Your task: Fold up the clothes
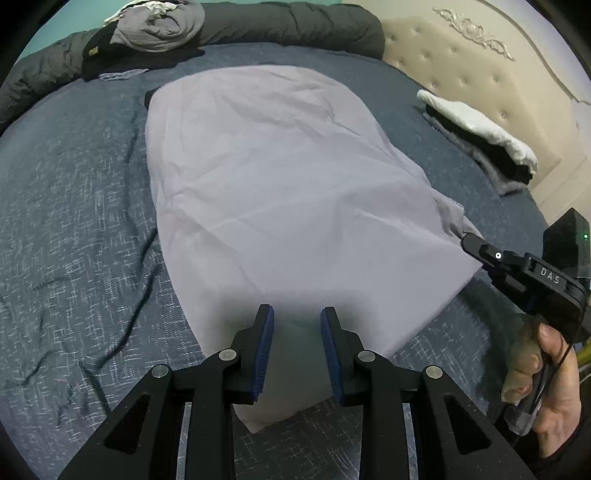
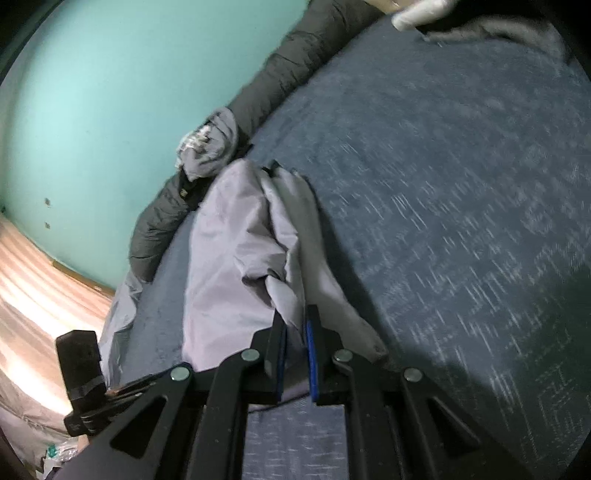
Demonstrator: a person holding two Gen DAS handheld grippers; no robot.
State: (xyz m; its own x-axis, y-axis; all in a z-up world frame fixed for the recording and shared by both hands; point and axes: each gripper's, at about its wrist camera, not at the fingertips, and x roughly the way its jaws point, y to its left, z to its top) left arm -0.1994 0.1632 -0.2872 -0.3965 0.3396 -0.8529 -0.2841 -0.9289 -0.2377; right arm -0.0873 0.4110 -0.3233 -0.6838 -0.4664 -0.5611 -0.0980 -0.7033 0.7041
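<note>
Two grippers at one lilac garment on the bed

The right gripper (image 2: 295, 317), tilted down, is clenched on a bunched edge of the lilac garment (image 1: 280, 177); a hand (image 1: 550, 373) holds its handle. The left gripper (image 1: 297, 314) points steeply down over the garment's near end, jaws apart, pads gripping nothing. The garment lies spread on the blue bedspread (image 1: 74, 206). Beyond it sit one folded stack (image 1: 480, 140) and one crumpled pile (image 1: 159, 26).

My feeds are dim and cool-toned. The left wrist view is fairly sharp, with a soft shadow on the pale cloth (image 1: 280, 177) beneath the left claw (image 1: 297, 314). On the right wrist view the bedspread (image 2: 461, 221) streaks with motion blur (worst rightward). Fisheye bends both edges into black corners.
</note>
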